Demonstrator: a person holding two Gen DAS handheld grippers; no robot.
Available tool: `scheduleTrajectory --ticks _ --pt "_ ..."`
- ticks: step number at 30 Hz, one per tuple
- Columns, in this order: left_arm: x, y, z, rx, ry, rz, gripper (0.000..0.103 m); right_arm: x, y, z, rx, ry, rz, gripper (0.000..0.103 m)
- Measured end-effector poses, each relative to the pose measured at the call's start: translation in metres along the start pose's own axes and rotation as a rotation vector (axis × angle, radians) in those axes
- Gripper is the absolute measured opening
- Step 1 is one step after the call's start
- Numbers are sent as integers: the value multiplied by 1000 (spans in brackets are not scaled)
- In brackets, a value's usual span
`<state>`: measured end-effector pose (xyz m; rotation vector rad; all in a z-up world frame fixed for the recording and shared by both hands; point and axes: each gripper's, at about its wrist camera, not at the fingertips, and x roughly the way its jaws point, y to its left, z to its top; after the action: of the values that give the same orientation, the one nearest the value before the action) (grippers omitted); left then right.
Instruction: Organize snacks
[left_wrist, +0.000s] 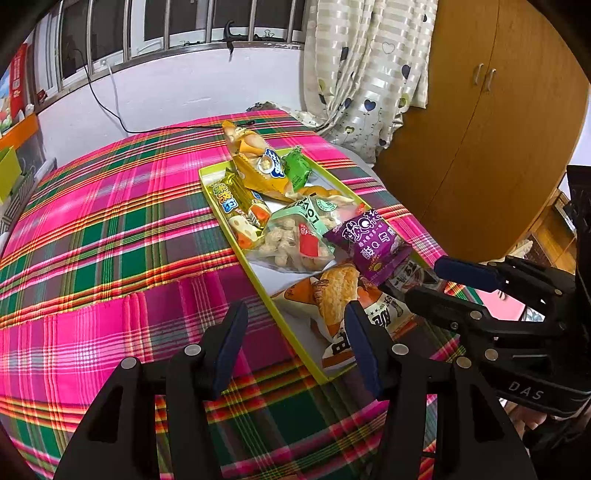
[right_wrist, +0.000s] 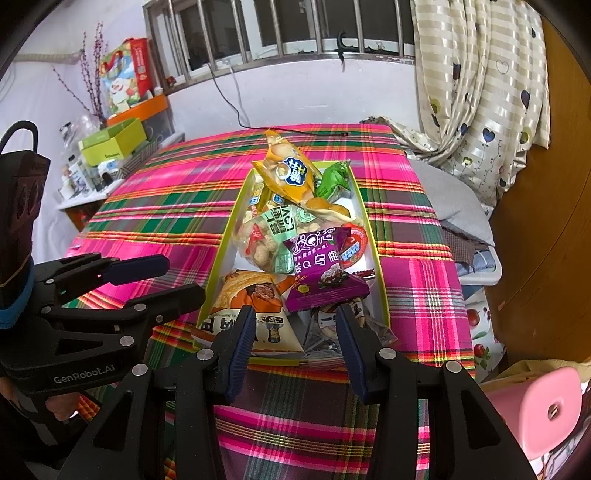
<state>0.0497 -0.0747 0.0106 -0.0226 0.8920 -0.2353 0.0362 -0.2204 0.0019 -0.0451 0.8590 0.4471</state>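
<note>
Right wrist view: snacks piled in tray, both grippers empty at its near end

Largest first. Plaid cloth (right_wrist: 177, 206) covers the whole work surface. On it sits the long yellow-green tray (right_wrist: 373, 254), lengthwise away from the cameras, holding every packet I can see. No loose packet shows on the cloth in either view.

Contents, big to small: orange pastry bag (right_wrist: 255, 299) at the near end, overhanging the near rim; yellow bag (right_wrist: 286, 171) leaning out over the far rim; clear bag of puffed bites (right_wrist: 264, 240) mid-tray; purple packet (right_wrist: 323, 275) lying on top of the others; green packet (right_wrist: 332, 179) at the far right corner.

Right gripper (right_wrist: 295, 339): jaws apart, nothing between them, poised just over the near rim, pointing at the purple packet. Left gripper (left_wrist: 295, 347): jaws apart, empty, over the cloth and the tray's left edge.

Judgement: collecting looks done; tidying remains. To do it well, take the topmost purple packet first, by a sealed edge, not the puffed middle. Lift straight up so lower bags do not drag. Left gripper could steady the tray rim. Risk: the overhanging pastry bag slides out.
</note>
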Motion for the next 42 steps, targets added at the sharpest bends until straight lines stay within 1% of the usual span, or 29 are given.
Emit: scheduleTrajectory --ticks 22,26,42 --pt "-1 -1 -1 3 1 1 56 0 0 2 -6 -5 -1 43" --pt "-2 -2 -1 4 0 1 56 1 0 7 -13 -10 1 43" --pt "-3 -3 -2 7 -1 2 56 -7 5 1 -12 -29 -4 43"
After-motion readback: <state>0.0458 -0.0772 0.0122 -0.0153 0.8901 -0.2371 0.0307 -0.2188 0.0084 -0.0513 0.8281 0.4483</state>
